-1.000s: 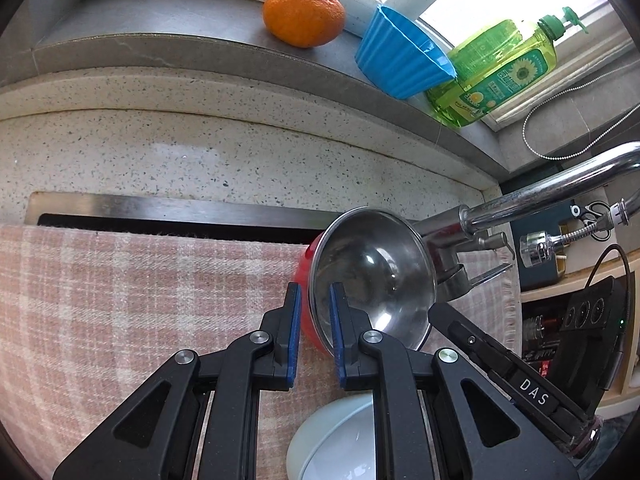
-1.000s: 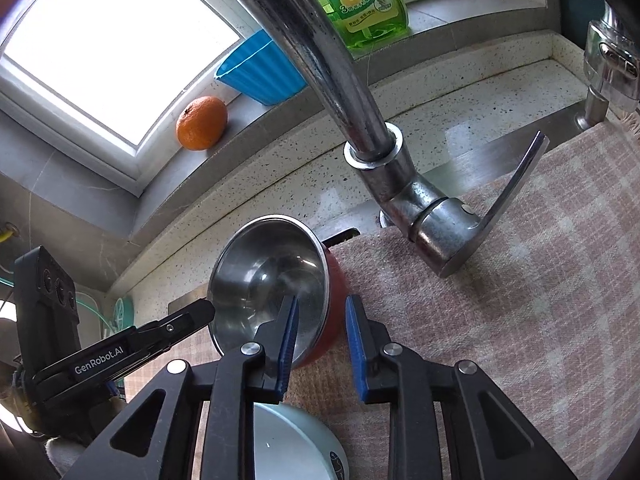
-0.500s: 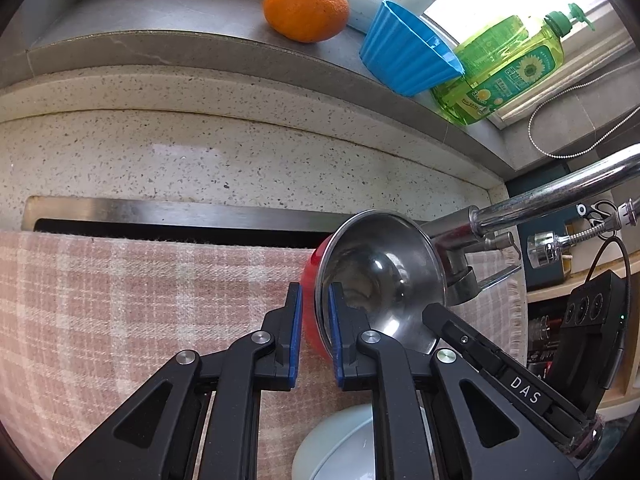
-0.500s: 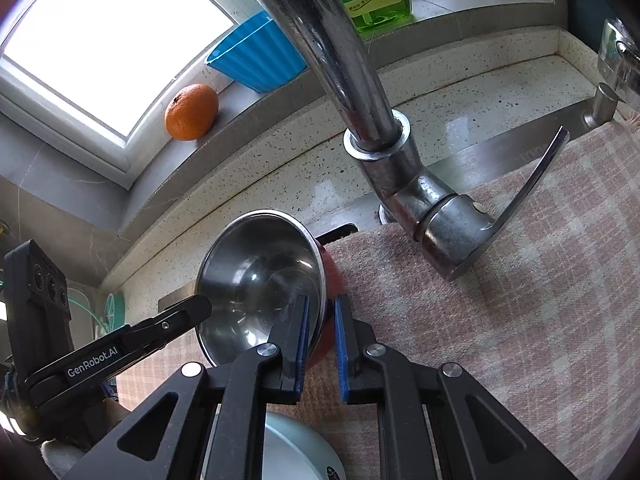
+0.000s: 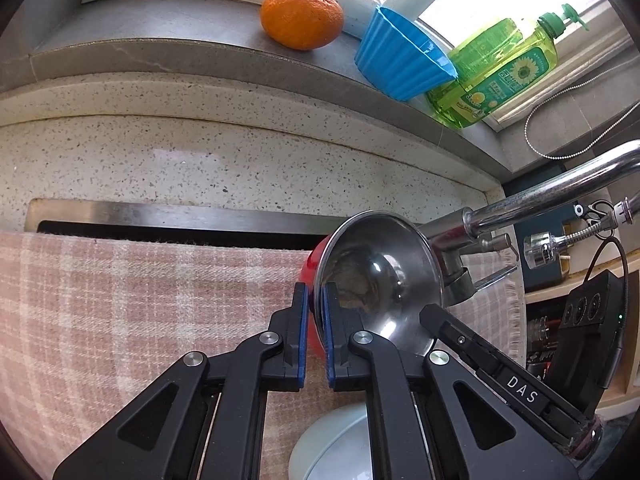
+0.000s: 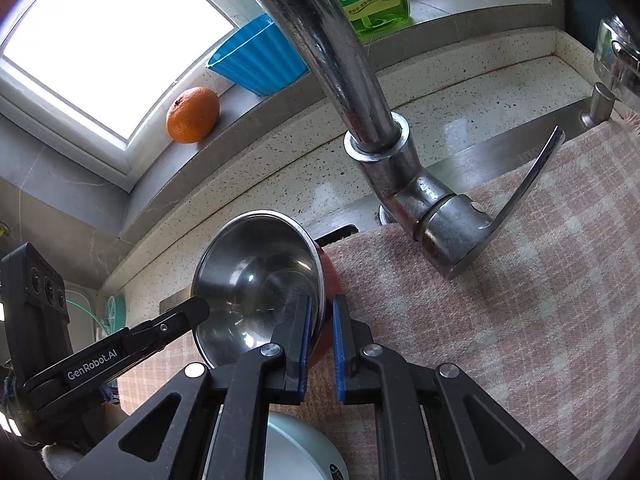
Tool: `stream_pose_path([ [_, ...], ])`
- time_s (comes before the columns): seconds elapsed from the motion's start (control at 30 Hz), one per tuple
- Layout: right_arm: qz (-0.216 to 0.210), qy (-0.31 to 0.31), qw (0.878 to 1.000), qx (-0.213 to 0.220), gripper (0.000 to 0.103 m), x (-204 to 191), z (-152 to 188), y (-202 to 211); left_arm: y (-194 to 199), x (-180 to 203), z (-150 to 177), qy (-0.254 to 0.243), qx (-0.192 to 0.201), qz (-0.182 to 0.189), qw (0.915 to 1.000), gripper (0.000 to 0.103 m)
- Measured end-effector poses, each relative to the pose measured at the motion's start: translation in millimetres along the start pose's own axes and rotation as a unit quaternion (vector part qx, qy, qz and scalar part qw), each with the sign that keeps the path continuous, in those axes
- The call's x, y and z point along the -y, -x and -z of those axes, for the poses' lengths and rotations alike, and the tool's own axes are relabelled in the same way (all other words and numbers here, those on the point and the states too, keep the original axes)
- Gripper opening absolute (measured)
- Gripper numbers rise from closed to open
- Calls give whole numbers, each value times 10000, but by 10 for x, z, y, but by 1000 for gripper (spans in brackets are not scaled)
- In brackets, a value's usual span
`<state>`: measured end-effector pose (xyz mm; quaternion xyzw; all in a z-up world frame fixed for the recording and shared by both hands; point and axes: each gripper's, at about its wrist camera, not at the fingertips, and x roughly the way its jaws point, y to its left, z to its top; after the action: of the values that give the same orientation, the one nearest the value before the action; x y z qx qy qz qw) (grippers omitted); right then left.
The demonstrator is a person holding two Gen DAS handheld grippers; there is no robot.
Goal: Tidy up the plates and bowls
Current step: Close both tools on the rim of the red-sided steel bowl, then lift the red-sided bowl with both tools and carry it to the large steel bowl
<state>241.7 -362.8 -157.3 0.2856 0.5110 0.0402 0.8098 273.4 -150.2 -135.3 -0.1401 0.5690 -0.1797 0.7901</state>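
While both grippers are clamping its rim from opposite sides, the red-walled stainless steel bowl [image 5: 380, 280] is tilting above the pink plaid cloth [image 5: 120, 300], near the chrome faucet [image 6: 400, 168]. Left gripper [image 5: 315, 312] and right gripper [image 6: 322, 316] are each pinching the rim, jaws nearly closed. Pale blue bowl [image 6: 296, 452] is sitting below them.
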Motion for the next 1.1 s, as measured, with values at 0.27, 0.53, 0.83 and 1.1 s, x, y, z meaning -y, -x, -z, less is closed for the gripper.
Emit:
stream_pose_path([
  [0.27, -62, 48, 9999, 76, 9, -66, 16, 114, 159, -12, 7, 22, 127, 54, 9999, 5],
  [0.53, -59, 254, 9996, 120, 9, -202, 73, 269, 347, -24, 73, 64, 286, 103, 9995, 5],
  [0.83, -173, 372, 9990, 172, 9, -300, 150, 516, 598, 8, 174, 84, 450, 195, 9988, 5],
  [1.1, -295, 534, 9978, 241, 9, -437, 237, 764, 862, 33, 307, 50, 641, 232, 9977, 6],
])
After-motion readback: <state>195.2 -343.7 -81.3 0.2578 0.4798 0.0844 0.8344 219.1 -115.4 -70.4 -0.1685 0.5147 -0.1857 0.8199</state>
